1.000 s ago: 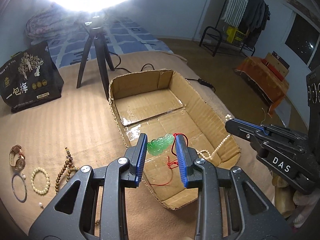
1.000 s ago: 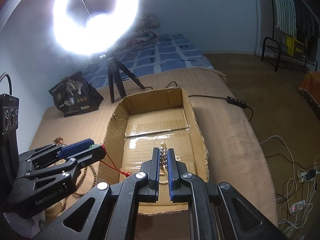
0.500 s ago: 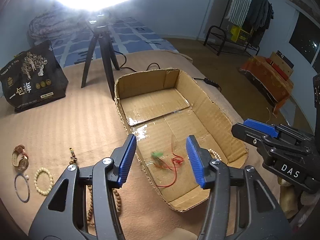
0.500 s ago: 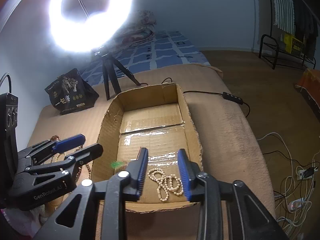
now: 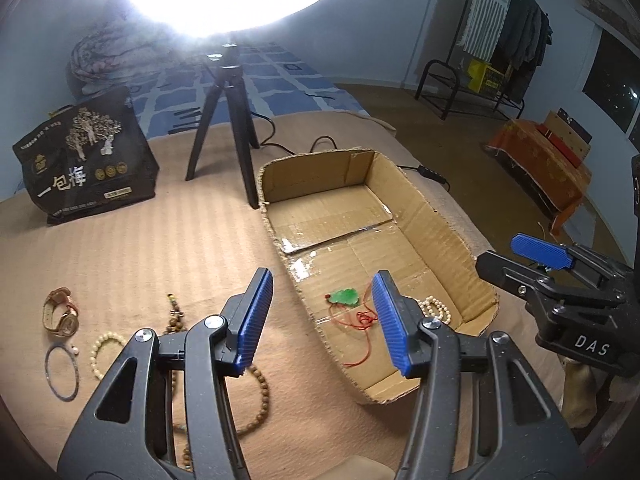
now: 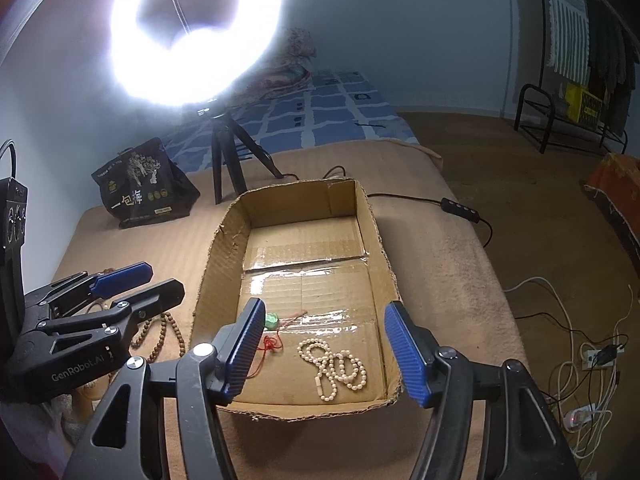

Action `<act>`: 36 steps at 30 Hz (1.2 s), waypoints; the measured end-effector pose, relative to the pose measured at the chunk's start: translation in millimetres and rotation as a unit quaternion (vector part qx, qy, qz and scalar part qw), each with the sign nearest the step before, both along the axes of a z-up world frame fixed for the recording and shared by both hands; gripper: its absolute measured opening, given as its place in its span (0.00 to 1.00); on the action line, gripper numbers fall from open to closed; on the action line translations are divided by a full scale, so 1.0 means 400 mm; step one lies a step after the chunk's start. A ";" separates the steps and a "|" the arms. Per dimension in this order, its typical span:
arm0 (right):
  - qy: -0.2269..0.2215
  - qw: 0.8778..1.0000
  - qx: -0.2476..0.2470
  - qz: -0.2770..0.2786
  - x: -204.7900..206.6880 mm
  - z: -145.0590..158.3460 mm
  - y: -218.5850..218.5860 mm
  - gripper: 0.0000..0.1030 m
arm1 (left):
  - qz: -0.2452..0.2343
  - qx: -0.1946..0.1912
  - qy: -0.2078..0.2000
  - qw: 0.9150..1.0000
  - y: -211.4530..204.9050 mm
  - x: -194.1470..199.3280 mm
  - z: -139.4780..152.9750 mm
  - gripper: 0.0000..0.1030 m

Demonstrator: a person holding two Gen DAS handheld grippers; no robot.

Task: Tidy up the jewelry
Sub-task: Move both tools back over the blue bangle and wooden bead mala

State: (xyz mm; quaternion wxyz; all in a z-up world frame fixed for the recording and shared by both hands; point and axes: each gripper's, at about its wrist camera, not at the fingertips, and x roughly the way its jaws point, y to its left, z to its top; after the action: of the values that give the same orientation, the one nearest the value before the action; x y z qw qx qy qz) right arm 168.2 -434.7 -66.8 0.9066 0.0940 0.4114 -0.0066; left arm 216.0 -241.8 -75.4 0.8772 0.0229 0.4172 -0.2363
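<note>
I saw the cardboard box lying open on the tan blanket. Inside, near its front wall, lay a coiled cream pearl strand and a glossy green pendant on tangled red cord. I had both the left gripper and the right gripper spread wide, holding nothing.

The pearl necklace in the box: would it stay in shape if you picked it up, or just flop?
The pearl necklace would probably flop: it lies in loose loops on the box floor, so it looks like beads on a string. Gripped at one spot, the rest would likely dangle. The smooth round beads might also slip between the fingers.
</note>
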 end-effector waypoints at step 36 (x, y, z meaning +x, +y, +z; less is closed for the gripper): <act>0.016 0.990 0.035 0.139 0.065 0.003 0.336 0.84 | 0.132 0.013 0.016 0.991 0.552 -0.015 -0.003 0.63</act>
State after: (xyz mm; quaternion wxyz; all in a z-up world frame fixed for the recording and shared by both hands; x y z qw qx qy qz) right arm 194.2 -300.2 -65.6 0.8881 0.0677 0.4349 0.1325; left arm 209.9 -20.9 -76.4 0.8935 -0.0250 0.4338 -0.1131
